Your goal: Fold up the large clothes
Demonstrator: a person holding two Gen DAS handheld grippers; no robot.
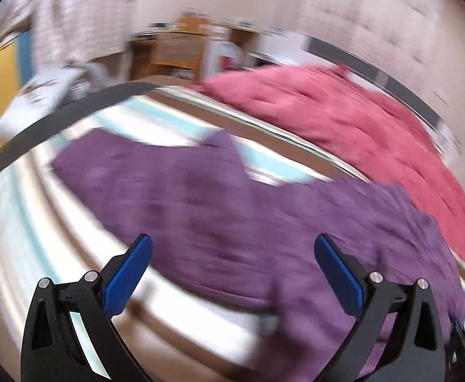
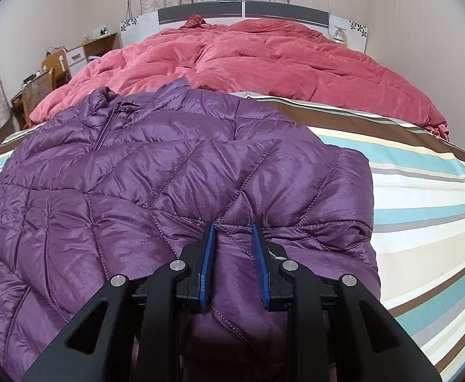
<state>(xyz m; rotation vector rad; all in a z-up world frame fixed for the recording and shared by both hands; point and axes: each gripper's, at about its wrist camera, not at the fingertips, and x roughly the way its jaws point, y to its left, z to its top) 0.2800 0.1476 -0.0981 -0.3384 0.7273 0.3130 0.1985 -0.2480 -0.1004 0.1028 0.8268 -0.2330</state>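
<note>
A purple quilted down jacket [image 2: 168, 172] lies spread on the striped bed sheet [image 2: 423, 197], collar and zip toward the far left. My right gripper [image 2: 234, 232] is shut on a fold of the jacket's near hem, and the fabric bulges between the blue pads [image 2: 208, 254]. In the blurred left wrist view the same purple jacket [image 1: 219, 210] stretches across the sheet. My left gripper [image 1: 232, 248] hangs above it, open wide, with nothing between its blue fingertips [image 1: 137, 261].
A rumpled pink quilt [image 2: 264, 60] covers the far half of the bed up to the grey headboard [image 2: 242, 9]. A wooden chair [image 2: 38, 89] and a desk [image 2: 98, 44] stand at the left. Striped sheet lies bare to the right of the jacket.
</note>
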